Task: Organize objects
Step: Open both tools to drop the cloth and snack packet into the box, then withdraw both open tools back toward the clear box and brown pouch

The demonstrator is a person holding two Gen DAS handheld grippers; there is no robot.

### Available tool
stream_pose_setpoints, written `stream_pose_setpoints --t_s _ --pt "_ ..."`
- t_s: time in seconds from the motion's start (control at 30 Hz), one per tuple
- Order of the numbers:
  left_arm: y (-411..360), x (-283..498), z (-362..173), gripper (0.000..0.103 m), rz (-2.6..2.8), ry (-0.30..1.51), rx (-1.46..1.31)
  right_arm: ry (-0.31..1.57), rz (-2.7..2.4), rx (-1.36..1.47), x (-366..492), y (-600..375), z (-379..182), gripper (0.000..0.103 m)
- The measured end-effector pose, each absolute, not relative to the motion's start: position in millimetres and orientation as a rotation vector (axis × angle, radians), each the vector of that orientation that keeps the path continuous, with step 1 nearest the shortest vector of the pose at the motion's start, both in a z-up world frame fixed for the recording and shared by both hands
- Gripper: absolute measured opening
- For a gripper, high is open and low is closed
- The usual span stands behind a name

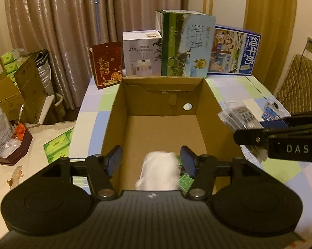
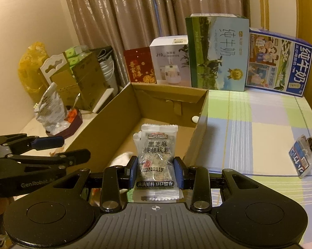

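Left hand-held gripper (image 1: 151,161): fingers spread apart over the near end of the open cardboard box (image 1: 210,112), gripping nothing. A blurred white packet (image 1: 160,171) sits between the fingers without touching them; can't tell whether it's lying on the box floor or in the air. Green packets (image 1: 185,181) show just beside it, by the right finger.

Right hand-held gripper (image 2: 155,167): clamped on a clear snack packet (image 2: 156,145) with black print, blue pads (image 2: 177,170) pressing both side edges. Packet stands upright, held at the near right corner of the box (image 2: 114,112), above its floor. A second similar packet edge peeks out behind the top left of it. In the right wrist view the white packet (image 2: 122,157) is down inside the box, left of the held one.

The rest of the box floor is bare cardboard, with a round hole in the far wall.

Bench (image 2: 259,124) has a checked cloth. On it, right of the box: a small blue-and-white packet (image 2: 303,157) well apart from the box, and in the left wrist view a stack of clear packets (image 1: 239,118) just beside the box's right wall.

Behind the box, in a row: red box (image 1: 107,64), white humidifier box (image 1: 142,54), tall green milk carton (image 1: 187,43), blue milk carton (image 1: 232,51).
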State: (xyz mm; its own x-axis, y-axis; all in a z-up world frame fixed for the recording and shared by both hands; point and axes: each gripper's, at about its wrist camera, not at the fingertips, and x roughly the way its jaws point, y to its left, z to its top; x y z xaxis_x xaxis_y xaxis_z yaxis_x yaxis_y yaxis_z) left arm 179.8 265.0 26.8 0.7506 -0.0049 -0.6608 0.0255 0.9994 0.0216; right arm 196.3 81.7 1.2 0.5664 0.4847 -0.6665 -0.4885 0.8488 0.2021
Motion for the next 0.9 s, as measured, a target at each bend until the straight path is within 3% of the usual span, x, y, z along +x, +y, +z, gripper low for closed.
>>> stream_pose_setpoints --t_s 0.3,0.37,0.4,0.67,0.9 --pt "277.3 162.5 30.8 0.059 0.028 0.709 0.011 0.782 0.601 0.05 203.7 92.0 0.9 0.036" --pt "279.3 159.2 31.0 0.06 0.034 0.707 0.004 0.767 0.616 0.086 207.2 91.9 3.2 0.057" --pt "280.2 157.3 30.9 0.06 0.036 0.707 0.001 0.763 0.619 0.101 208.4 91.3 5.1 0.062" --pt "277.9 140.2 32.1 0.073 0.043 0.701 -0.019 0.747 0.586 0.12 193.7 66.8 16.3 0.065" --pt "262.4 112.5 38.5 0.085 0.05 0.691 -0.045 0.762 0.538 0.13 157.0 30.8 19.7 0.077"
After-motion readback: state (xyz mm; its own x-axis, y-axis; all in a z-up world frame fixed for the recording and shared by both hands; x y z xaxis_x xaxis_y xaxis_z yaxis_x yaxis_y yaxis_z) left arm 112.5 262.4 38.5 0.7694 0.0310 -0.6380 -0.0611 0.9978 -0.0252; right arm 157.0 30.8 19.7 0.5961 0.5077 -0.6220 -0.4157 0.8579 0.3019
